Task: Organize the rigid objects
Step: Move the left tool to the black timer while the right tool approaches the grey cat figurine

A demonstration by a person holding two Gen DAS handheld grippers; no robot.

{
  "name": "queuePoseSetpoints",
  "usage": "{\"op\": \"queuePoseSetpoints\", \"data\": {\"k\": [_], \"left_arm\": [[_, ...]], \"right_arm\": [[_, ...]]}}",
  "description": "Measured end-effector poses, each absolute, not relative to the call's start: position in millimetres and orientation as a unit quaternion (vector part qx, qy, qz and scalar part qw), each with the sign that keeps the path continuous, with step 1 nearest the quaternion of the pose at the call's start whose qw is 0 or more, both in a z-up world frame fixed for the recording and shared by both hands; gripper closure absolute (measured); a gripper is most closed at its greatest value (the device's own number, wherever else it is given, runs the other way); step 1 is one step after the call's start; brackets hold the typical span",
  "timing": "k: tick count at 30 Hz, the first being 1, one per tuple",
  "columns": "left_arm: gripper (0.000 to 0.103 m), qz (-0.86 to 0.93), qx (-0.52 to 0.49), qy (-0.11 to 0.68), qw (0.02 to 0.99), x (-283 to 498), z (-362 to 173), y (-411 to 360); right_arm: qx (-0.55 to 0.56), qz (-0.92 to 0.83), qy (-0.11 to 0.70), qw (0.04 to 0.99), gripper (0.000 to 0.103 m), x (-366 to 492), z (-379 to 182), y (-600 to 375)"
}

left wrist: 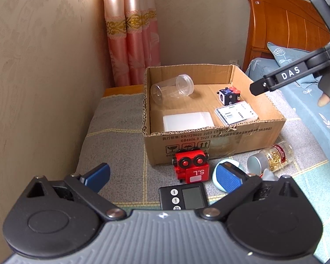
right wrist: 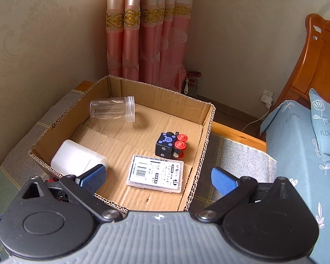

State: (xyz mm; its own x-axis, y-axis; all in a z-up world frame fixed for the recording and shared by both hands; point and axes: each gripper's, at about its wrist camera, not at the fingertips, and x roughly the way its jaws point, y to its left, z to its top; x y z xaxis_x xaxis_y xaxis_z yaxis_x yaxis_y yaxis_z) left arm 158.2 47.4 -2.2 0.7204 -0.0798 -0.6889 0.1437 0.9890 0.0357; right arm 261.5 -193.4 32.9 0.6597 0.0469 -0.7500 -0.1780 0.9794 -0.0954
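Observation:
An open cardboard box [left wrist: 209, 142] [right wrist: 205, 129] sits on a grey checked cloth. Inside lie a clear jar [left wrist: 172, 88] [right wrist: 113, 109], a white container [left wrist: 187, 121] [right wrist: 77, 157], a flat card case [left wrist: 236, 112] [right wrist: 156, 173] and a black toy block with red wheels [left wrist: 228, 94] [right wrist: 171, 145]. In front of the box lie a red toy train [left wrist: 192, 165], a black timer [left wrist: 183, 198], a round pale-blue item [left wrist: 227, 165] and a jar of gold bits [left wrist: 272, 156]. My left gripper [left wrist: 162, 178] is open over the train and timer. My right gripper [right wrist: 158, 178] is open above the box's near edge.
A wall runs along the left, pink curtains [left wrist: 132, 33] hang behind the box. A bed with blue pillows [right wrist: 301, 136] and a wooden headboard [left wrist: 286, 24] is to the right. The right gripper's body [left wrist: 297, 70] hangs above the box's right side.

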Motion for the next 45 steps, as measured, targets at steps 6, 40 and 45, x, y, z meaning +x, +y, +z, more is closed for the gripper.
{"op": "queuePoseSetpoints", "data": {"k": [6,40,45], "left_arm": [[0.001,-0.065,0.049,0.375,0.923,157.7,-8.6,44.5],[0.001,-0.086,0.071,0.457,0.883,178.9,-79.3,33.7],[0.000,-0.084,0.059,0.464,0.880,185.7,-88.5,31.3]], "right_arm": [[-0.035,0.046,0.400,0.915,0.000,229.4,25.7,-204.2],[-0.025,0.000,0.473,0.881,0.000,118.6,-85.9,-211.3],[-0.014,0.003,0.465,0.885,0.000,114.9,-87.7,-213.7]]}}
